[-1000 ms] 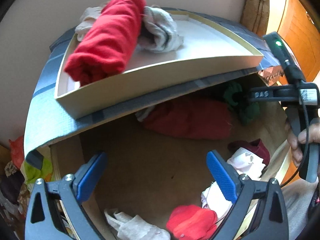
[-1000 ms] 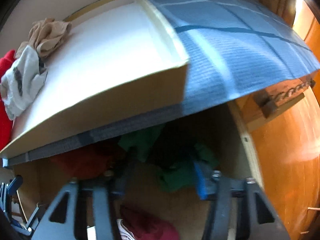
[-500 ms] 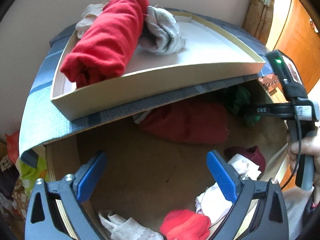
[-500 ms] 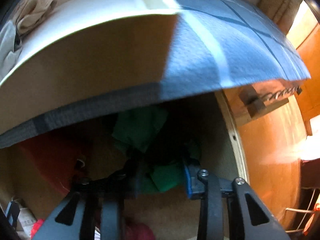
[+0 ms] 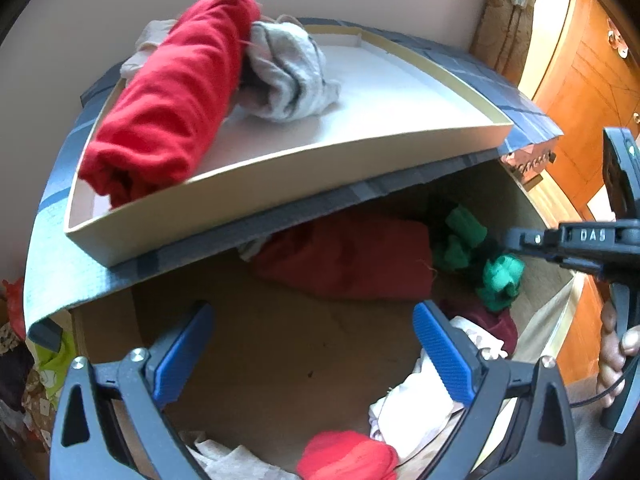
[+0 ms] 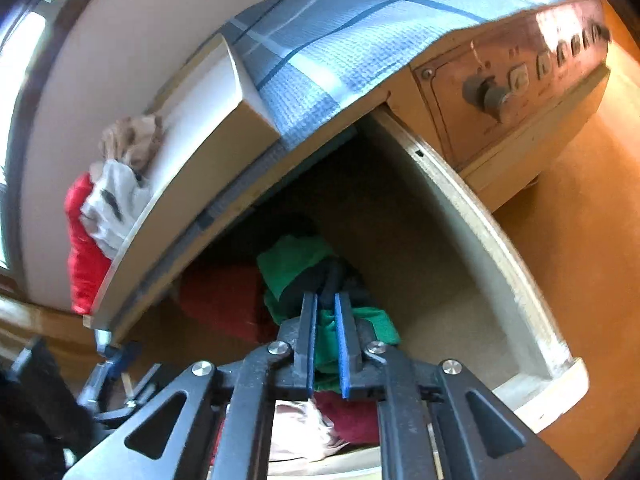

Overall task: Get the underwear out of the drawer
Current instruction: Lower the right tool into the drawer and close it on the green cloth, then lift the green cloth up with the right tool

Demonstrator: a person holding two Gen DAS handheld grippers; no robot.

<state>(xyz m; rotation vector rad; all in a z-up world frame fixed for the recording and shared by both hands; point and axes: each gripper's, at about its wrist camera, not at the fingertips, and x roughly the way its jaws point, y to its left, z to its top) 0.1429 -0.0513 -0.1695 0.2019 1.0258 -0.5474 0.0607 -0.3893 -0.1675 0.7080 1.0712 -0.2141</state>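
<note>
Green underwear [image 6: 296,264] sits near the back right corner of the open drawer [image 6: 480,240]. The right gripper [image 6: 326,308] is closing on it, and its blue pads pinch a dark fold of the green cloth between them. Beside the green piece, along the back of the drawer, lies a dark red cloth [image 5: 352,256]. The left gripper [image 5: 312,356] hangs over the drawer's front half with its jaws wide apart and nothing between them. Near the front edge lie a white cloth [image 5: 408,404] and a bright red cloth [image 5: 344,460]. On top of the chest stands a tan tray [image 5: 280,184] holding a rolled red cloth [image 5: 172,96] and a grey cloth [image 5: 288,76].
</note>
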